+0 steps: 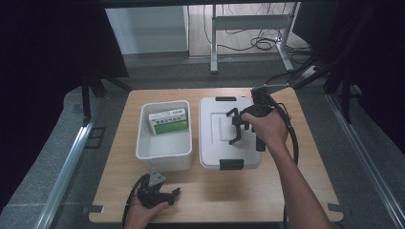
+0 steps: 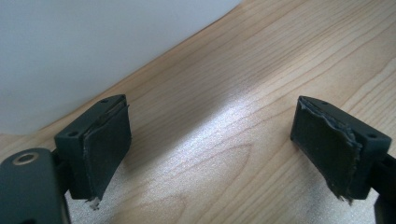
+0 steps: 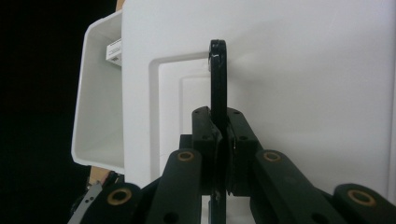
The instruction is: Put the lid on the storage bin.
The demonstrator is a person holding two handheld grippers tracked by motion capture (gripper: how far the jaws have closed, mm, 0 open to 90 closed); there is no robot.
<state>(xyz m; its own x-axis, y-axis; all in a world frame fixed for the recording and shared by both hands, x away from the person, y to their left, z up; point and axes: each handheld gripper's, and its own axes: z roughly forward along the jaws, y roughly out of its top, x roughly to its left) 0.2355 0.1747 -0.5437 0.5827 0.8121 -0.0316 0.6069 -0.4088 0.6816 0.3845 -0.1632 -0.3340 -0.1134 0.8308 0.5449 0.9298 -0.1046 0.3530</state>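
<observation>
High view: right gripper (image 1: 237,128) fingers clamped on lid's black handle (image 3: 218,79), forearm outstretched; left gripper (image 1: 165,195) fingers wide, empty.

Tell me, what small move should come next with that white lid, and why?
Probably lift the lid by its black handle and carry it toward the open white bin. The right gripper is already clamped on that handle, the lid lies flat on the table, and the bin beside it stands uncovered.
</observation>
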